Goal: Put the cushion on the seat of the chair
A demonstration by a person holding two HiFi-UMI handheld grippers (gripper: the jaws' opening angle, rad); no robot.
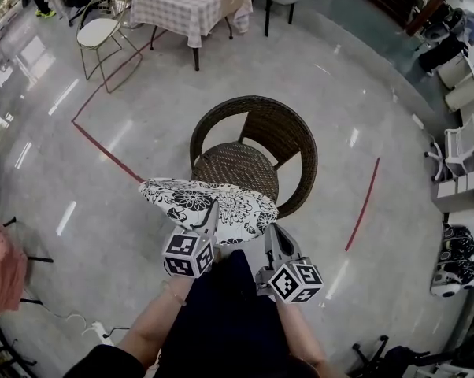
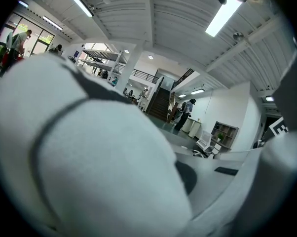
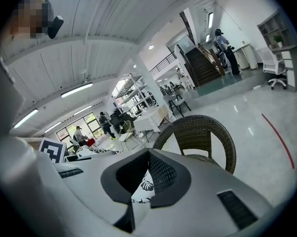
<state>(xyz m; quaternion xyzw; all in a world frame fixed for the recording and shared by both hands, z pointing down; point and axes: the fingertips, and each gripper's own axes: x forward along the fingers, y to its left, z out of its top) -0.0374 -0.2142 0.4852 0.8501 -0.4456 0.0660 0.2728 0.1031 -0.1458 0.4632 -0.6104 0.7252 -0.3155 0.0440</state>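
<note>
I had the white cushion with a black floral print (image 1: 208,205) pinched along its near edge by both tools. The left gripper (image 1: 212,215) was pressed together on it, with fabric filling that gripper's view, and the right gripper (image 1: 270,231) was clamped on its right corner. It hung in the air, long axis left to right, far edge over the front edge of the seat (image 1: 235,166) of the dark brown woven wicker chair (image 1: 288,136). The seat lay straight ahead and lower, with nothing on it. I judged the left gripper slightly nearer to it.
</note>
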